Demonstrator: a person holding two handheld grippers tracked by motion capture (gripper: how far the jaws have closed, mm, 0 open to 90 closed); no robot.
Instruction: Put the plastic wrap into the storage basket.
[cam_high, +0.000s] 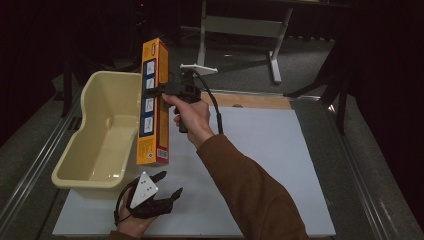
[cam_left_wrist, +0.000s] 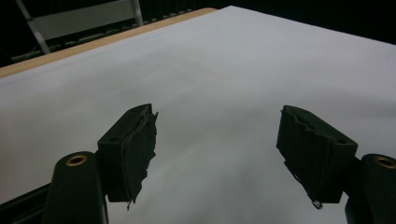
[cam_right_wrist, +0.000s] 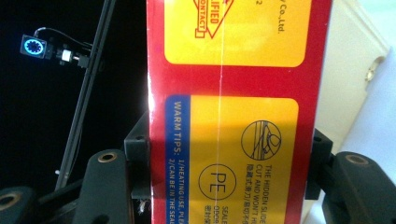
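I have the right gripper (cam_high: 161, 90) clamped across the narrow faces of a long yellow-and-red carton (cam_high: 154, 102), and I am holding it upright in the air just beside the right wall of the cream plastic tub (cam_high: 100, 127), its lower end hanging near the tub's rim rather than resting on anything. In the right gripper view the carton (cam_right_wrist: 238, 107) sits squarely between the jaws, with the pads pressed on both edges and its printed face turned to the camera. I judge it a stiff cardboard box of cling film or the like: light for its length, rigid enough not to buckle under the pads, but glossy, so it could slide or pivot if I squeeze too loosely. My hold is a little above the middle, which seems about right; a grip nearer one end would let the long tail swing. Crushing the thin walls is the other risk, so I would keep the pressure moderate. My left gripper (cam_high: 162, 192) rests low on the white mat (cam_high: 260, 165) near the tub's front corner, its jaws spread wide with nothing between them, as the left gripper view confirms.
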